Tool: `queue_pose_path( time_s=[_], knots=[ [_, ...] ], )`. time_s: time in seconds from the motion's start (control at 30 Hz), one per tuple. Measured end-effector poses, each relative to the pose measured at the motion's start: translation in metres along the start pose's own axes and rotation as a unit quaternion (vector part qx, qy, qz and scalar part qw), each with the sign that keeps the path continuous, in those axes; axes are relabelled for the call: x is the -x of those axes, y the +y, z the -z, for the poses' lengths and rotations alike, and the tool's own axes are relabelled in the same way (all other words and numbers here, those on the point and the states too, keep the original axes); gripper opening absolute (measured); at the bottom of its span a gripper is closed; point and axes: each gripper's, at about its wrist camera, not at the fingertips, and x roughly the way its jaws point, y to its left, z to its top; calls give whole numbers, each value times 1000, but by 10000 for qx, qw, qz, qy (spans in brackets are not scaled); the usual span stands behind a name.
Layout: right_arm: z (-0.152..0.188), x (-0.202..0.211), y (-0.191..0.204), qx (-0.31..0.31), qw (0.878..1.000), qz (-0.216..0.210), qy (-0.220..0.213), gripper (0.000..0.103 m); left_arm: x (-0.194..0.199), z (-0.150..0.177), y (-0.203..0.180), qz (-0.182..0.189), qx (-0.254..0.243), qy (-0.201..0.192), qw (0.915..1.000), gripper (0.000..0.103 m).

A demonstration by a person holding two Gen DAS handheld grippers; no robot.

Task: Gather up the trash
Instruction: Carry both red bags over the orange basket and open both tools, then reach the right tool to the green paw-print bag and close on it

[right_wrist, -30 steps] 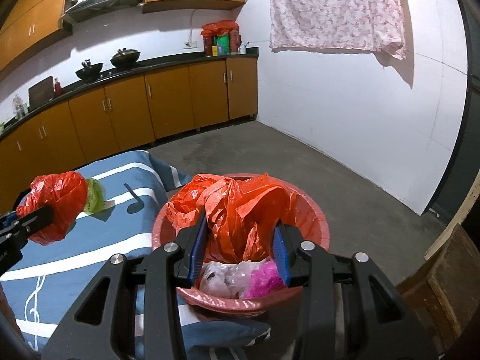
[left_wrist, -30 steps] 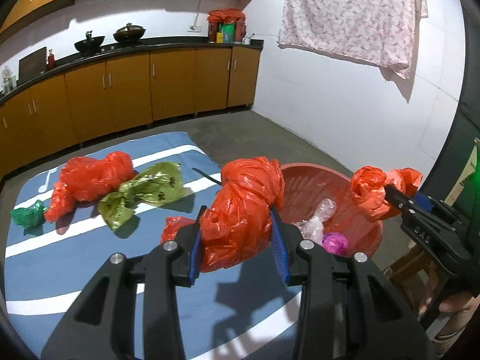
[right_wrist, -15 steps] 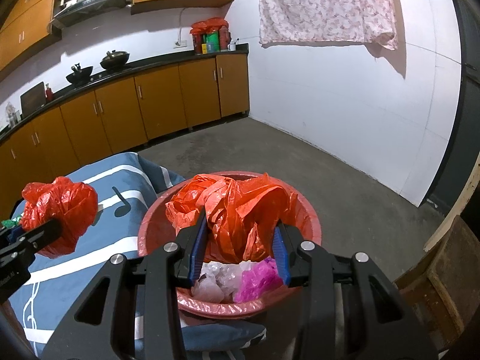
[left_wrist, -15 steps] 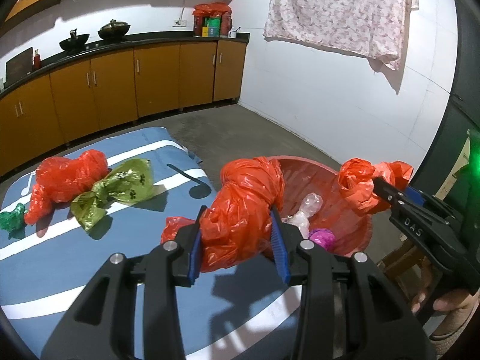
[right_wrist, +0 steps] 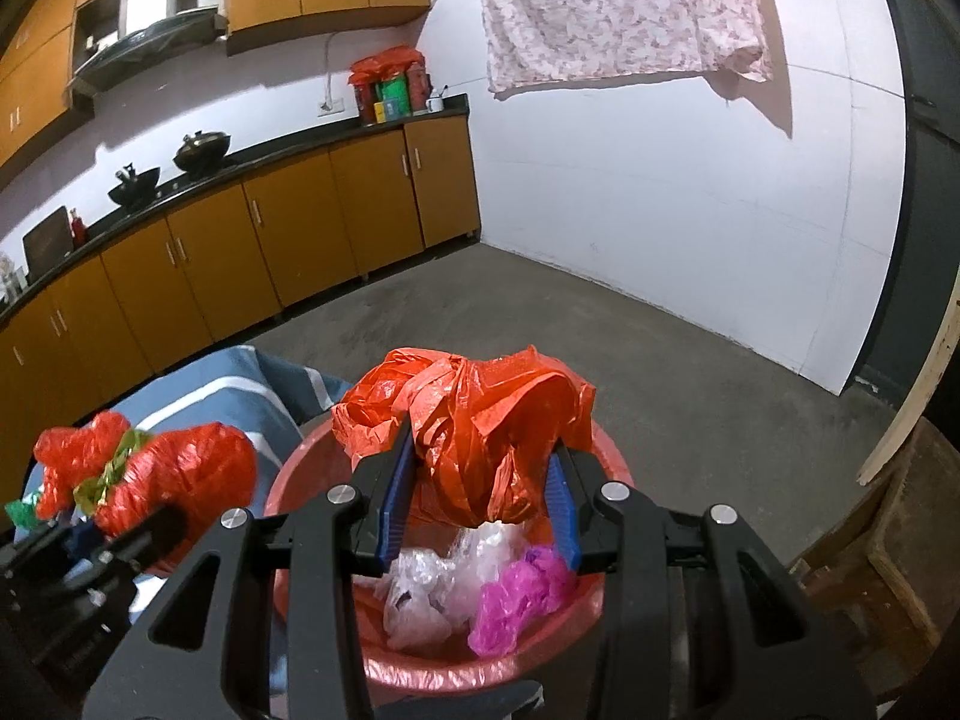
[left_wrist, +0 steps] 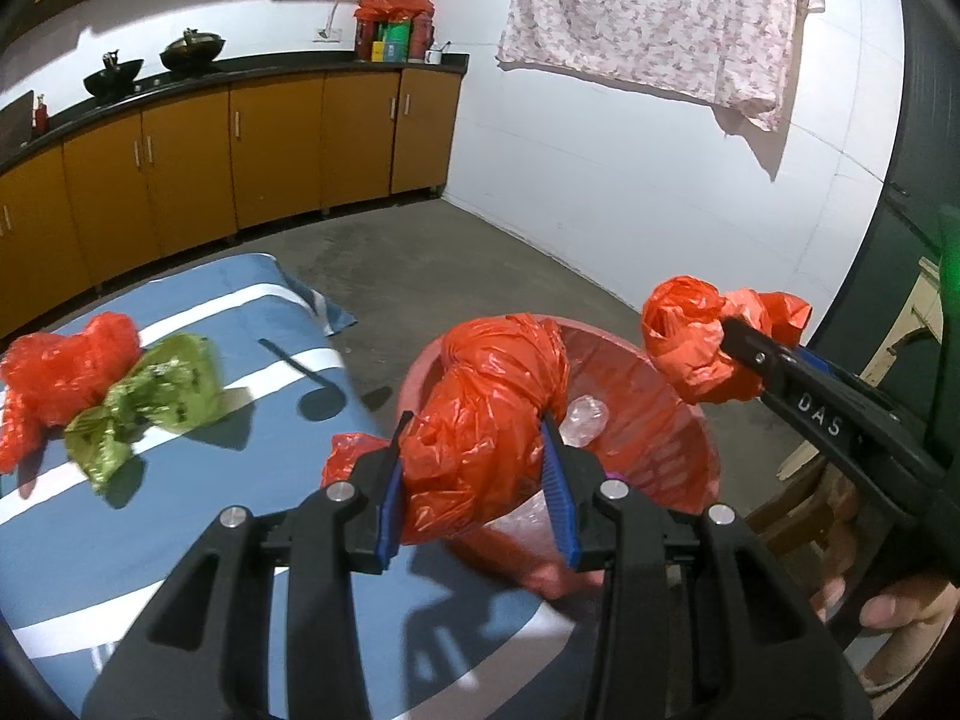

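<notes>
Right now your left gripper (left_wrist: 477, 480) is clenched on a knotted red bag (left_wrist: 486, 420) at the near rim of the red basin (left_wrist: 672, 414), and your right gripper (right_wrist: 480, 495) is clamped on a crumpled red bag (right_wrist: 474, 438) hanging over the basin's middle. Both bags are in the air, not yet inside. Watch the left one: it hangs over the rim rather than the hollow, so letting go here could drop it onto the blue striped cloth (left_wrist: 180, 540) or tip it off the edge. The two bags are near each other, so thin plastic could snag on a pad and cling when you release. A red bag (left_wrist: 60, 372) and a green bag (left_wrist: 156, 396) lie on the cloth, well apart from the basin.
</notes>
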Motion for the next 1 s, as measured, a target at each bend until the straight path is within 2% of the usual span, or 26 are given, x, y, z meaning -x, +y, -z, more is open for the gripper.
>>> queue_pose_path(
  time_s=[0.07,0.13,0.2,0.3,0.37,0.5,0.67,1.0],
  knots=[
    [-5,-2,-3,-130,9999,-43,-9,40,-6,-4,-6,60,-14,7,10000,40],
    [-11,-5,-8,-297,9994,-163,-23,45,-14,-7,-10,103,-26,20,9999,43],
    [-14,-5,-12,-410,9988,-250,-50,58,-21,-8,-12,155,2,61,9999,50],
    [-13,-4,-15,-358,9991,-207,-112,67,-25,-7,-10,181,51,97,9998,61],
    [-10,-4,-16,-321,9993,-130,-105,73,-27,-3,-4,101,64,123,9999,66],
    [0,-2,-22,-371,9990,151,-176,94,-23,5,13,-144,154,132,9997,78],
    [7,-6,-23,-383,9988,293,-47,98,-8,19,39,-589,184,69,9981,88],
    [15,-5,15,-70,9999,134,56,99,28,48,92,-1319,251,40,9909,94]
  ],
)
